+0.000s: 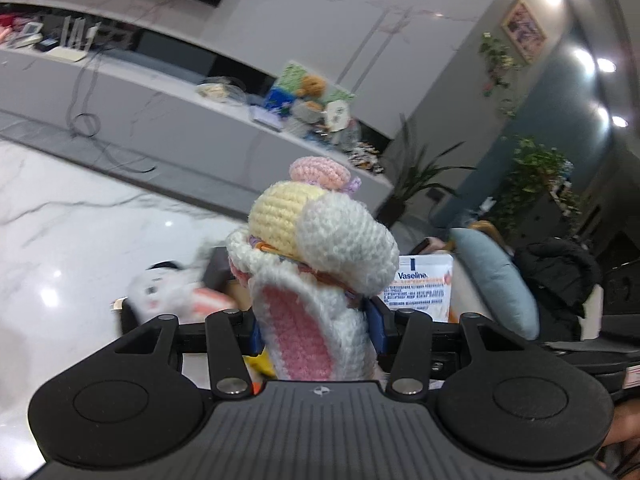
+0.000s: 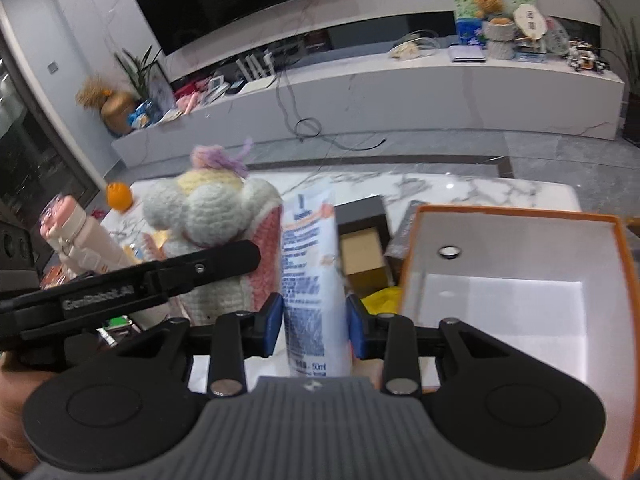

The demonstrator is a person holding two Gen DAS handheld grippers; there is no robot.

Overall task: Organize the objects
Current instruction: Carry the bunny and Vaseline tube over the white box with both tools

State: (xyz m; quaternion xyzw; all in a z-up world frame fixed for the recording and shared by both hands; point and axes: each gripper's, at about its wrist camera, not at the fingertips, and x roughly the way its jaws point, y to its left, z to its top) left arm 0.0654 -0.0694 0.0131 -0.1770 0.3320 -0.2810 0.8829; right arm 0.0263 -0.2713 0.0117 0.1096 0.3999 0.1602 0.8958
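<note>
My left gripper (image 1: 316,330) is shut on a crocheted toy (image 1: 320,240), white with pink, yellow and lilac parts, raised in the air; its blue pads press both sides. The same crocheted toy (image 2: 208,220) shows at the left of the right wrist view, behind the left gripper's black body. My right gripper (image 2: 314,326) is shut on a white Vaseline tube (image 2: 310,264) that stands upright between the blue pads. The Vaseline tube (image 1: 420,284) also appears behind the toy in the left wrist view. An orange-rimmed white box (image 2: 516,256) lies open just right of the tube.
A marble table (image 2: 460,188) carries a dark box with a tan insert (image 2: 362,240), a pink-capped white bottle (image 2: 76,236), an orange ball (image 2: 119,196) and a yellow item (image 2: 382,298). A long white TV bench (image 2: 400,92) stands behind. A grey cushion (image 1: 496,280) lies right.
</note>
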